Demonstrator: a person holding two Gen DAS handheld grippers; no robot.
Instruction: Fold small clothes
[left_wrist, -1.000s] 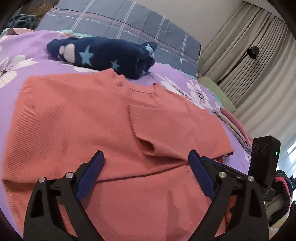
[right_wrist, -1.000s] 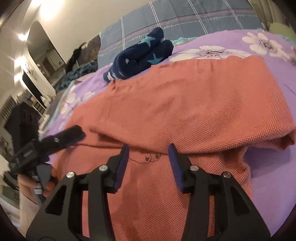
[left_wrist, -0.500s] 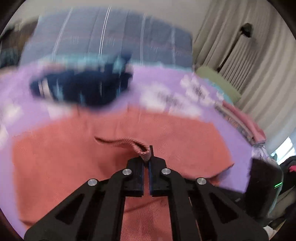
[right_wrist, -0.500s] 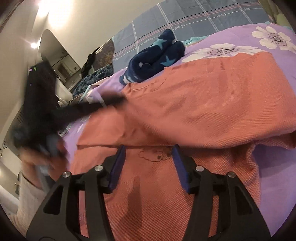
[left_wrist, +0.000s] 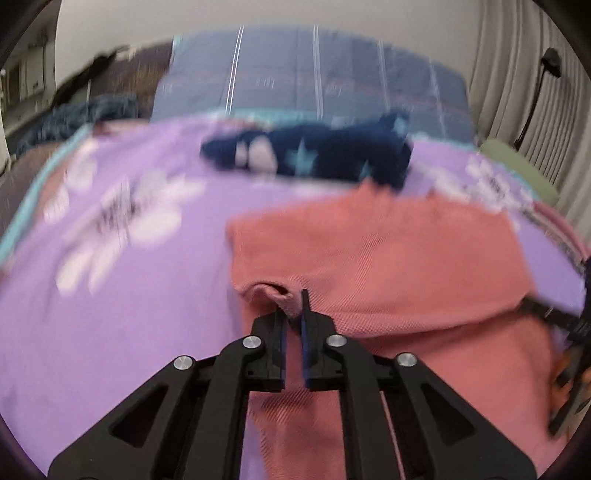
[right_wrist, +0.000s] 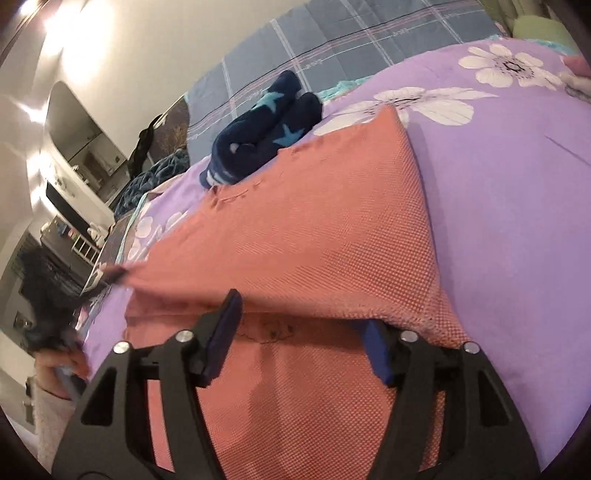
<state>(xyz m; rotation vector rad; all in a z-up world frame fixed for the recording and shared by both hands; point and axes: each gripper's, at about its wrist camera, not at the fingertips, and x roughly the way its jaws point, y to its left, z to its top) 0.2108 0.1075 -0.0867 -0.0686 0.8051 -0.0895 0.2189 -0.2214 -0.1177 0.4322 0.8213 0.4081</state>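
Observation:
A salmon-pink knit top (left_wrist: 388, 258) lies partly folded on the purple flowered bedspread (left_wrist: 122, 266). My left gripper (left_wrist: 293, 314) is shut on a pinched fold of the top's edge and holds it lifted; the view is blurred by motion. In the right wrist view the top (right_wrist: 314, 229) lies with its upper layer folded over the lower one. My right gripper (right_wrist: 299, 328) is open, its fingers spread over the fold line, and its right fingertip is hidden under the upper layer. The left gripper (right_wrist: 110, 275) shows blurred at that view's left edge, holding the top's corner.
A navy star-print garment (left_wrist: 317, 155) (right_wrist: 258, 136) lies bunched behind the top. A grey plaid pillow (left_wrist: 314, 77) is at the bed's head. Stacked folded clothes (left_wrist: 565, 229) sit at the right edge, with curtains and a floor lamp (left_wrist: 546, 66) beyond.
My left gripper closed on the top's edge, lifted it and carried it across, folding the left side over. My right gripper opened wider over the fold line.

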